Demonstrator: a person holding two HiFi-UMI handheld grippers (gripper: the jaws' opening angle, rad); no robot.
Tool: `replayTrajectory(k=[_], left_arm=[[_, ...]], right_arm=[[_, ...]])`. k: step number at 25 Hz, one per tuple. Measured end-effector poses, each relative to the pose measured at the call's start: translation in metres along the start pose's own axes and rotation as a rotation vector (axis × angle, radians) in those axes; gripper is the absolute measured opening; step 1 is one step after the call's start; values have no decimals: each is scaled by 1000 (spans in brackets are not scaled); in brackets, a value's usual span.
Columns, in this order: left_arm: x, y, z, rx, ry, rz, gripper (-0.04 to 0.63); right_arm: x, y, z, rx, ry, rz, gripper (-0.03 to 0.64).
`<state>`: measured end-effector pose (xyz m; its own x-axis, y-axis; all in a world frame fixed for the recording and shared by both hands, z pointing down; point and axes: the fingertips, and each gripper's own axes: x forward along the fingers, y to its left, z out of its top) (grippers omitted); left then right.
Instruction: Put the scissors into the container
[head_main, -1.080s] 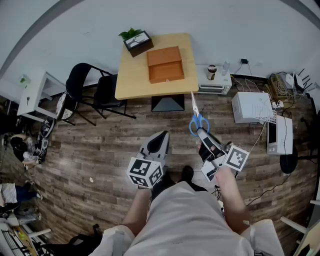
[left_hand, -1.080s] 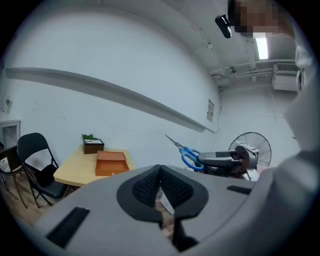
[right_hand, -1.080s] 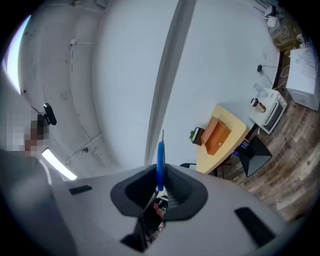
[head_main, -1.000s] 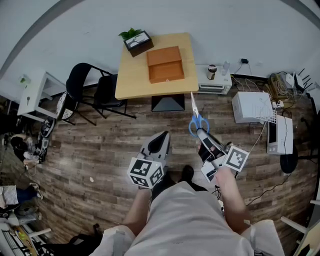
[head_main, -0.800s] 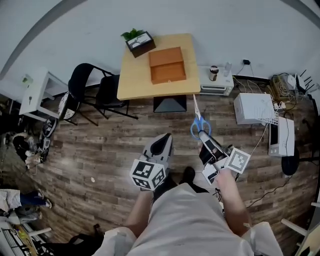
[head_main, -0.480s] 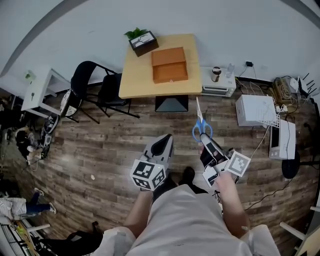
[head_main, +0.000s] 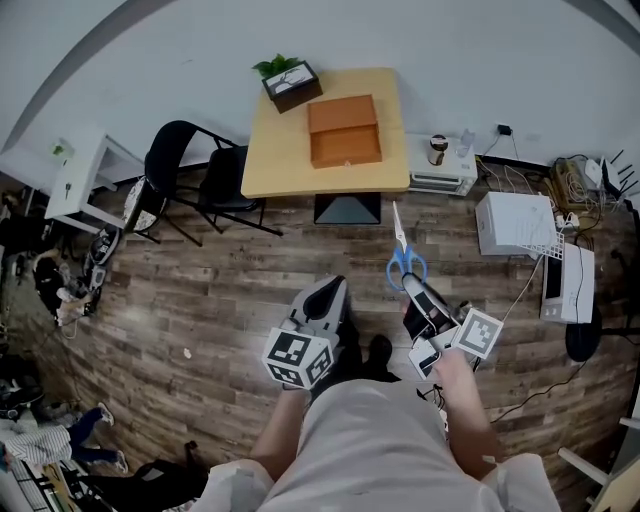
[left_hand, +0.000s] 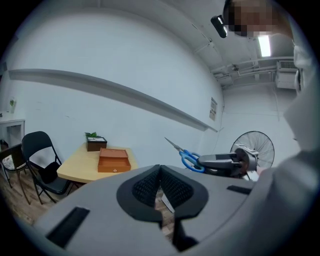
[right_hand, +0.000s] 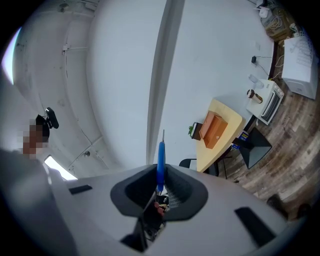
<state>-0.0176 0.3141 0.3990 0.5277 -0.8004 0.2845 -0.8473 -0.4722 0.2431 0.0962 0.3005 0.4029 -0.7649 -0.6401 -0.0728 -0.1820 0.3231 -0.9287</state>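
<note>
While the person stands on the wooden floor (head_main: 200, 290), well apart from the desk (head_main: 275, 160), the task looks to be at its carrying stage. Farthest left, two black folding chairs (head_main: 190, 175) sit beside the desk. The left gripper (head_main: 322, 292) hangs low in front of the person, its jaws pressed together with nothing between them, taking no part in the job.

Further right, the orange container (head_main: 345, 130) rests on the desk near the back edge, just beside a small potted plant (head_main: 290, 80); whether it lies open cannot be told from here.

To the right, the scissors (head_main: 402, 250) are off the ground, blades pointing roughly towards the desk, with the blue handles pinched in the right gripper (head_main: 412, 292). Its own view shows the handle clamped upright between the pads.

Judging from this, the pickup is done. What remains is walking up to the desk, lowering the scissors into the container and letting go.
</note>
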Motion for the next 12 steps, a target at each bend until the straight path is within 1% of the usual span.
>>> replayTrajectory(k=[5,8,12], left_arm=[[9,16,0,-9,4,-10,8],[19,25,6,-10,6,-20,8],[36,42,17,8,11,-32,8]], right_arm=[[16,-7,4,14,-1,-8,41],[26,-9,10,4,5,-17,41],[45,-15,25,0,-4,-23,41]])
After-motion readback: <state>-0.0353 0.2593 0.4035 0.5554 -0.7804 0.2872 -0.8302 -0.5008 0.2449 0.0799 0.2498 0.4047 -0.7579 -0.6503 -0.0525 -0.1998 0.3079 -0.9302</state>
